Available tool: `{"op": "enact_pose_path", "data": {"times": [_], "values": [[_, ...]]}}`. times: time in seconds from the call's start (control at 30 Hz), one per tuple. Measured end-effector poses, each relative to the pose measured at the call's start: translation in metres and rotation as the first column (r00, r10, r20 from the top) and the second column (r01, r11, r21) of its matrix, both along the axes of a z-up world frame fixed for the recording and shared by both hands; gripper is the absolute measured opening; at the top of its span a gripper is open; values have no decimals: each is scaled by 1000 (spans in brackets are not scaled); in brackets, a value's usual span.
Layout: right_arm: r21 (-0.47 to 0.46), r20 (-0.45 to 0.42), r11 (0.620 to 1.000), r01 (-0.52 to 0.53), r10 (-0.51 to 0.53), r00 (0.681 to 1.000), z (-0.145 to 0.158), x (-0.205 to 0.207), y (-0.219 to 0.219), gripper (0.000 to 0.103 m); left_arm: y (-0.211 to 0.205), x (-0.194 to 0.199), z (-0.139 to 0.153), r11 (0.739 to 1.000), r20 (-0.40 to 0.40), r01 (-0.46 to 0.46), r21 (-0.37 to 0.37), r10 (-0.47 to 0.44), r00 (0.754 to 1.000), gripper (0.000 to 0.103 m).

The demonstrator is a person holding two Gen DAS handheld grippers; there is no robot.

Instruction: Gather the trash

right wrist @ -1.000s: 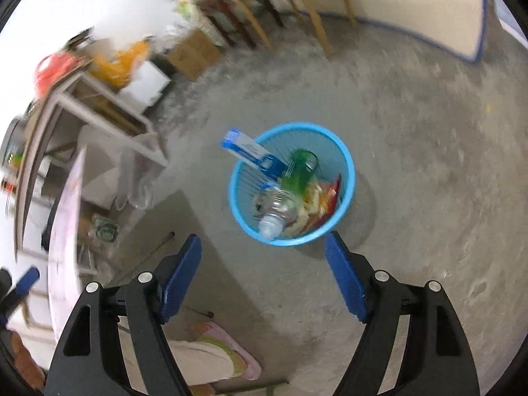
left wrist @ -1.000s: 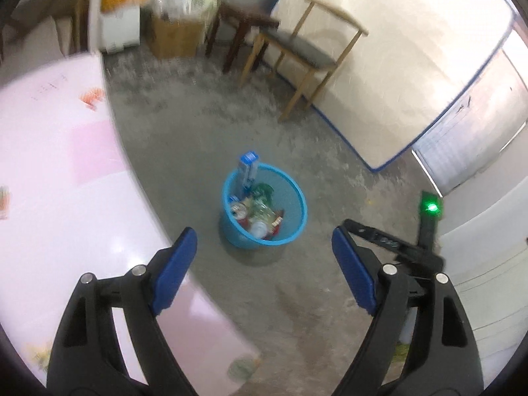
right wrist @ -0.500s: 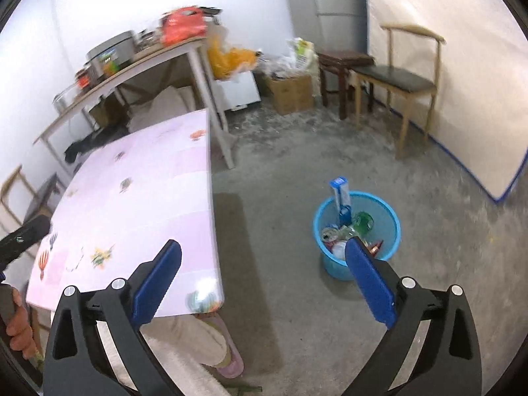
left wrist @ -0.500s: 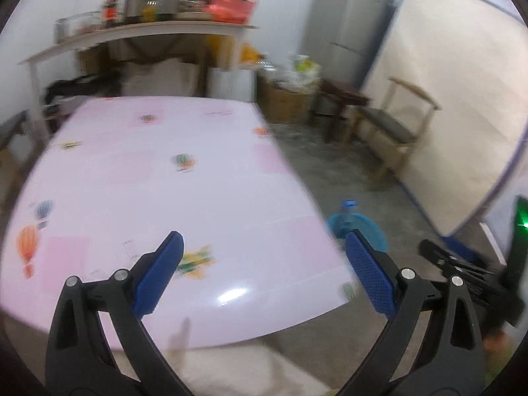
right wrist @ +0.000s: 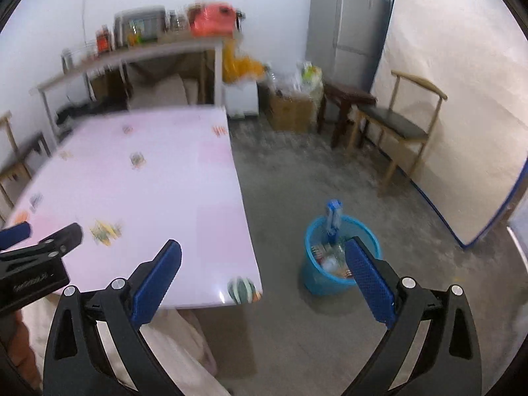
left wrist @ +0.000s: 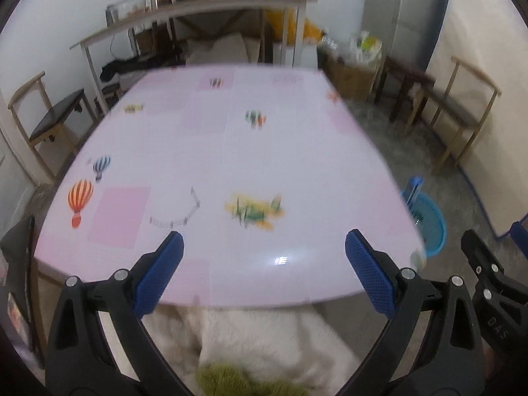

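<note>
A blue plastic basket (right wrist: 326, 285) stands on the concrete floor to the right of the table, holding bottles, wrappers and an upright blue-and-white box (right wrist: 332, 218). In the left wrist view the same basket (left wrist: 432, 227) shows past the table's right edge. My left gripper (left wrist: 264, 254) hangs open over the near edge of the pink table (left wrist: 231, 151), nothing between its fingers. My right gripper (right wrist: 264, 260) is open too, above the table's near right corner, with the basket behind its right finger. No loose trash shows on the tabletop.
A pink table (right wrist: 148, 178) with small printed pictures fills the left. Wooden chairs (right wrist: 399, 125) and a stool (right wrist: 346, 99) stand along the right wall by a leaning mattress (right wrist: 462, 99). A fridge (right wrist: 349, 23), cardboard box (right wrist: 290, 112) and cluttered shelf (right wrist: 132, 49) line the back. A person's pale clothing (left wrist: 257, 340) lies below.
Both views swung up from looking down into the basket on the floor to looking across the table and room. Both grippers' jaws widened slightly and hold nothing.
</note>
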State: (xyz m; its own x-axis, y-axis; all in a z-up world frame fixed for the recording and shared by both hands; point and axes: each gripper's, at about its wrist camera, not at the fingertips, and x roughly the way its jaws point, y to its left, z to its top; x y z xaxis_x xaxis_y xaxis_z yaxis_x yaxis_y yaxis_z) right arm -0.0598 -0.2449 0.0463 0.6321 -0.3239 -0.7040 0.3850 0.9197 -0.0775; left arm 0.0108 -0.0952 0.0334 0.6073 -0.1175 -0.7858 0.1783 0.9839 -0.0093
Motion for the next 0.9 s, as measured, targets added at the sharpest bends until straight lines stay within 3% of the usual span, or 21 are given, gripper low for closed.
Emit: {"op": "enact_pose_path", "data": {"times": [0.1,0.27,0.5,0.9], "values": [[45,-49,998,50,-48,998,-13,-3,-8,97,0,-5,-16,1000,-35,-5,25,6,999,94],[2,-92,995,95,-94,991,-20,-6,-12,96,7,3,-19,997,-34,-43,69,45,998,94],[0,-110,992,127,-126,986,-24,-4,-21,96,8,3,-14,993,-2,-55,107,56,998,94],[8,-110,990,138,-137,985,-25,-3,-24,96,3,4,-17,993,-21,-29,115,31,999,94]]}}
